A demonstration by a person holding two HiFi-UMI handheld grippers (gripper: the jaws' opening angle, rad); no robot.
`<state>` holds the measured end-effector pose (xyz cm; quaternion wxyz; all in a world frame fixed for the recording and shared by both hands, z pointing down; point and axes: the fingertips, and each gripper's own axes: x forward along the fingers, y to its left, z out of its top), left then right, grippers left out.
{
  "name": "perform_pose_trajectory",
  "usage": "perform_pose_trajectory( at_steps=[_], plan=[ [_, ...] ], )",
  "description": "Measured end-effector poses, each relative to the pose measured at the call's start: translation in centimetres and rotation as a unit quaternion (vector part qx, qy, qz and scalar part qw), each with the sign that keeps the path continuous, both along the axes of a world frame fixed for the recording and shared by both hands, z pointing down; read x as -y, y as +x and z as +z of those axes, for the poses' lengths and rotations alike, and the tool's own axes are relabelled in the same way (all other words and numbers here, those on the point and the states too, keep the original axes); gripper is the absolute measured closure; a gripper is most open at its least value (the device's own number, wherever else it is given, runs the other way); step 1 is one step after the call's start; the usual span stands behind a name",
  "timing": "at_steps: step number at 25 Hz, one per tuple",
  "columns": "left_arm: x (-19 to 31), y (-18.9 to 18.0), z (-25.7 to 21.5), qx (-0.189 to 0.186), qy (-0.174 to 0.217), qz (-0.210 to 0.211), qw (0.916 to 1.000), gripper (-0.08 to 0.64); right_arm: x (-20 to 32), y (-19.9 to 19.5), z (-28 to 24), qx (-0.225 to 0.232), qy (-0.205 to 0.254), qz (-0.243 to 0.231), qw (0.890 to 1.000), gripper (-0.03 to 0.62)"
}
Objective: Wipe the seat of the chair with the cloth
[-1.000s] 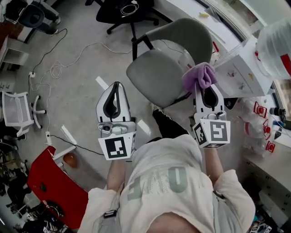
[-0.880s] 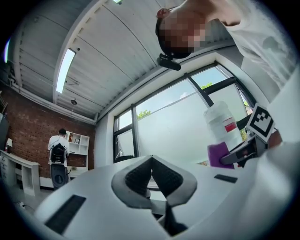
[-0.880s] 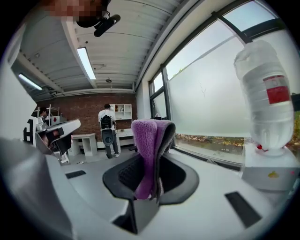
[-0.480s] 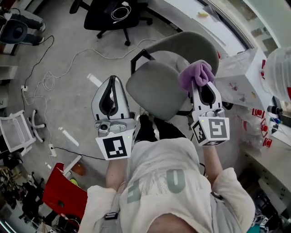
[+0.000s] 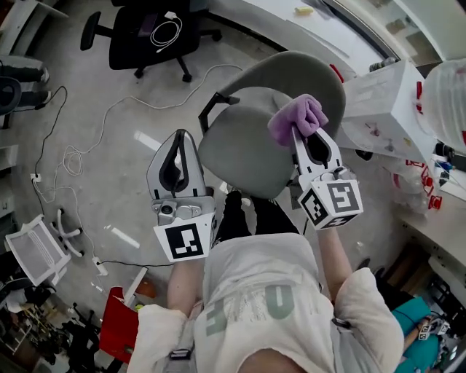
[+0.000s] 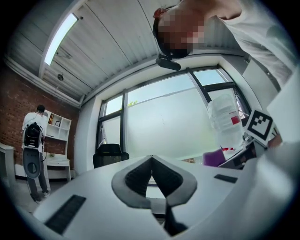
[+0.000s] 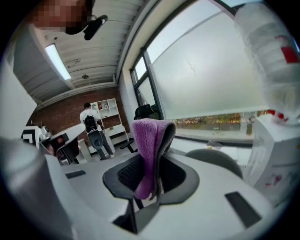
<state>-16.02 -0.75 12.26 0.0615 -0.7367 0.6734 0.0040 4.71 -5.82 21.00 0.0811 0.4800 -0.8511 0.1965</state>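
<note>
A grey office chair stands in front of me in the head view, its seat bare. My right gripper is shut on a purple cloth, which bunches over the seat's right part near the backrest. In the right gripper view the purple cloth hangs pinched between the jaws and the backrest shows behind. My left gripper is shut with nothing in it, held above the floor just left of the seat. Its closed tips point up at a window.
A black office chair stands at the far left with a white cable on it. Cables trail over the floor. A white box and a long desk lie to the right and behind. A red object sits near my left.
Both grippers have moved forward toward the grey chair. The cloth now hangs over the seat's right part instead of beside its edge. The left gripper sits closer to the seat's left edge.
</note>
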Motion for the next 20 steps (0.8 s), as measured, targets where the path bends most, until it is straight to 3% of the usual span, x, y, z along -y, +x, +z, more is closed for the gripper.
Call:
perform_pose_trajectory(
  at_steps=[3, 6, 13, 20],
  plan=[
    [2.1, 0.3, 3.7, 0.007, -0.027, 0.018, 0.9994, 0.548, 2.3, -1.3, 6.2, 0.039, -0.08, 0.005, 0.996, 0.506],
    [3.7, 0.4, 8.5, 0.004, -0.049, 0.028, 0.9984, 0.548, 4.1, -2.6, 14.8, 0.067, -0.17, 0.006, 0.983, 0.506],
    [6.5, 0.5, 20.9, -0.018, -0.098, 0.042, 0.9941, 0.548, 6.4, -4.8, 34.9, 0.071, -0.321, 0.024, 0.944, 0.508],
    [6.0, 0.9, 29.3, -0.026, -0.152, 0.048, 0.9869, 0.548, 5.7, -8.4, 45.3, 0.119, -0.433, 0.023, 0.893, 0.508]
  ],
)
